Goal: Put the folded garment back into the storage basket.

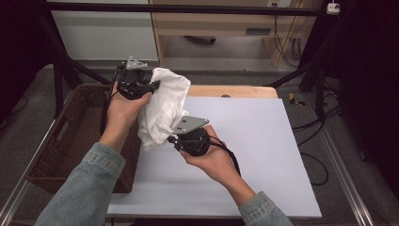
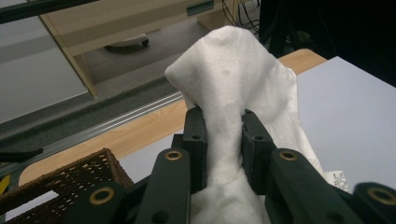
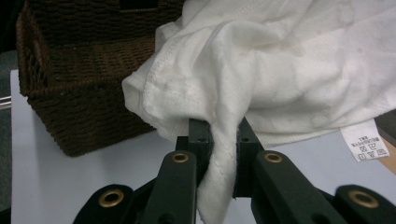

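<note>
Right hand-held gripper [image 1: 172,140]: low centre of the high view, nearest the person; its jaws are pinched on a hemmed edge of the white garment [image 1: 162,106], with fabric squeezed between the pads in the right gripper view.
White garment: bunched and hanging in the air between the two tools, centre-left of the high view, above the left edge of the tabletop [image 1: 244,155]; a care label [image 3: 369,142] dangles at the right of the right gripper view.
Left hand-held gripper [image 1: 155,85]: higher in the frame, upper left of centre; jaws clamped on a thick fold of the cloth, which bulges up above the pads in the left gripper view.
Wicker basket [image 1: 70,136]: dark brown, at the left of the high view, just beside the tabletop's left edge and partly under the left forearm.
Step in hand: judged to be lifting the garment clear so it can be spread.
Doing it well: keep both pinches firm, draw the tools apart evenly until the cloth hangs flat, and find a second hem corner, since the left grip looks to be on a bunch, not an edge.
Risk: the cloth may slip out of the thicker grip.
</note>
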Available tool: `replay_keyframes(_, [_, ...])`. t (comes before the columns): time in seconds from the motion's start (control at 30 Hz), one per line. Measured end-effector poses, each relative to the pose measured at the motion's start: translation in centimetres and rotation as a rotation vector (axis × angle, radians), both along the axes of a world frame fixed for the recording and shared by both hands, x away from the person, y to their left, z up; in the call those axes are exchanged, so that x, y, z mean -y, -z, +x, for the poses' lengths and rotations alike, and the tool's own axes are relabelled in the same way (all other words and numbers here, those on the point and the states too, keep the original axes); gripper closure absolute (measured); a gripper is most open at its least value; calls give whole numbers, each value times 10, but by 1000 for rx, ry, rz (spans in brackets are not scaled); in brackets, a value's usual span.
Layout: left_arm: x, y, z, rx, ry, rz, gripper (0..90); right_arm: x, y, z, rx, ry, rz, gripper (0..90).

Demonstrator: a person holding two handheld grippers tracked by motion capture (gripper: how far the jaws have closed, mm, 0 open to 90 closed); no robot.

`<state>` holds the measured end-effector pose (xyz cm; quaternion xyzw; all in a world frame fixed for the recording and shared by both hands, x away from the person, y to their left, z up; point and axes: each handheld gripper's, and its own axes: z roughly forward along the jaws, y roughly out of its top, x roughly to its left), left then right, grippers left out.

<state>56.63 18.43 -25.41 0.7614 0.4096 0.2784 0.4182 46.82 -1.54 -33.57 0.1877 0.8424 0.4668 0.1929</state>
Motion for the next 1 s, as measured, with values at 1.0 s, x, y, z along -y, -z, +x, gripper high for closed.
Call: replay_keyframes(1.0, [-27, -4, 2, 24, -47, -4, 756, -23, -6, 12, 19, -30, 30, 827])
